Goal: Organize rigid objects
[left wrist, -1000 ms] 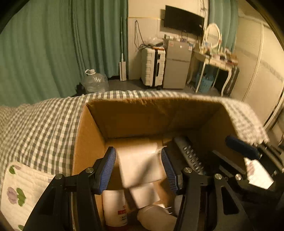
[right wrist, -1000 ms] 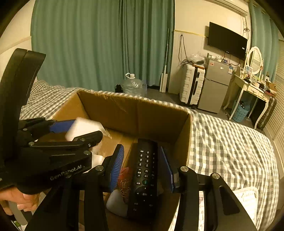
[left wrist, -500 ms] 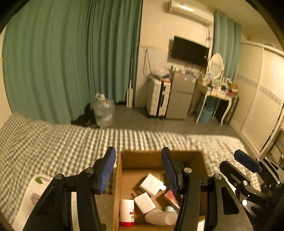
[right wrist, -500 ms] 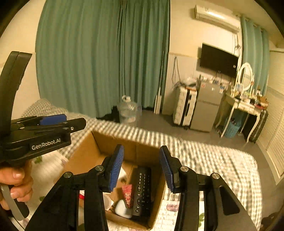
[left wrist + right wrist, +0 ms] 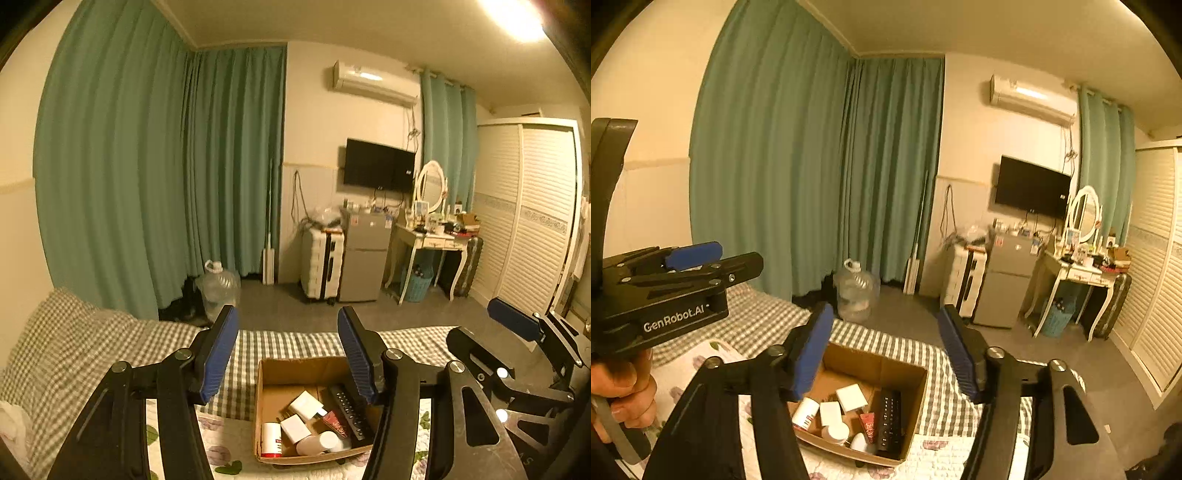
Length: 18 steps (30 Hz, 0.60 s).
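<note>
An open cardboard box (image 5: 275,369) (image 5: 916,391) stands on the checked bed, far below both grippers. Inside lie a black remote (image 5: 349,411) (image 5: 891,421), two white adapters (image 5: 307,405) (image 5: 851,397), a red-and-white bottle (image 5: 271,439) (image 5: 805,412), a red packet (image 5: 337,424) and white round containers (image 5: 837,432). My left gripper (image 5: 288,354) is open and empty, high above the box. My right gripper (image 5: 886,350) is open and empty, also high above it. The left gripper also shows in the right wrist view (image 5: 694,258).
The bed has a grey checked cover (image 5: 92,350) and a floral quilt (image 5: 701,362). Beyond it are green curtains, a water jug (image 5: 218,286), a white suitcase (image 5: 321,266), a small fridge (image 5: 364,258), a dressing table (image 5: 436,240) and a wardrobe (image 5: 532,221).
Both grippers rose from inside the box to high above it. The left let go of a white adapter and the right let go of the remote; both now lie in the box.
</note>
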Each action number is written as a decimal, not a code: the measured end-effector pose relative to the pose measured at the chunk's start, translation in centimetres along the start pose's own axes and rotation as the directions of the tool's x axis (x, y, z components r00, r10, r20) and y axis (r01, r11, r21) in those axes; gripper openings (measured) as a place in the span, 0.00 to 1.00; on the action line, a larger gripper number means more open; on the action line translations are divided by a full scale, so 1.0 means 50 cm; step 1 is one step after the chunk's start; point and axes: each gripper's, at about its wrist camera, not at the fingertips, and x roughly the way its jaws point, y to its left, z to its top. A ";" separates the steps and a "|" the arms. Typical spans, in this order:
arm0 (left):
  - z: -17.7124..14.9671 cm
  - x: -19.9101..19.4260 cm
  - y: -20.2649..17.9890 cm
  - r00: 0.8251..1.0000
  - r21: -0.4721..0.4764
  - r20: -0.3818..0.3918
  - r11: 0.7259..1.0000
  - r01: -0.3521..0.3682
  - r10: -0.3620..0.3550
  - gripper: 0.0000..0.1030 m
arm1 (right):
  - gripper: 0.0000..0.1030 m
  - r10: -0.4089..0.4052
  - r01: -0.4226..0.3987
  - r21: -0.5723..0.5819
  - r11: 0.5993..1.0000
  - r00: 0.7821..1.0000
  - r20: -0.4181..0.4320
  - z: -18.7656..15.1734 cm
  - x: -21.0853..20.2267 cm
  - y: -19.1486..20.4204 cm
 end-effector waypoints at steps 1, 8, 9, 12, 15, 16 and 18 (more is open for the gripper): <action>0.001 -0.015 -0.001 1.000 0.005 0.013 1.000 0.003 -0.003 0.58 | 0.61 0.000 0.000 0.001 1.000 1.000 0.009 0.004 -0.014 0.002; -0.021 -0.091 0.007 0.997 -0.016 0.068 1.000 0.022 -0.021 0.60 | 0.74 -0.015 0.014 0.015 1.000 0.998 0.063 0.006 -0.109 0.022; -0.026 -0.095 0.010 0.997 -0.024 0.072 0.999 0.030 -0.028 0.60 | 0.77 -0.016 0.016 0.013 1.000 0.998 0.068 0.003 -0.119 0.022; -0.044 -0.093 0.021 0.997 -0.044 0.069 0.998 0.039 -0.035 0.60 | 0.84 -0.023 0.022 0.011 1.000 0.996 0.083 -0.018 -0.147 0.027; -0.070 -0.090 0.031 0.997 -0.053 0.075 0.998 0.040 -0.036 0.60 | 0.87 -0.041 0.040 0.012 0.999 0.996 0.075 -0.041 -0.155 0.027; -0.080 -0.089 0.033 0.996 -0.048 0.081 0.998 0.034 -0.030 0.60 | 0.88 -0.047 0.046 0.014 0.999 0.996 0.072 -0.051 -0.157 0.028; -0.104 -0.089 0.033 0.996 -0.036 0.092 0.999 0.014 -0.011 0.60 | 0.92 -0.058 0.056 0.027 0.998 0.996 0.071 -0.072 -0.160 0.025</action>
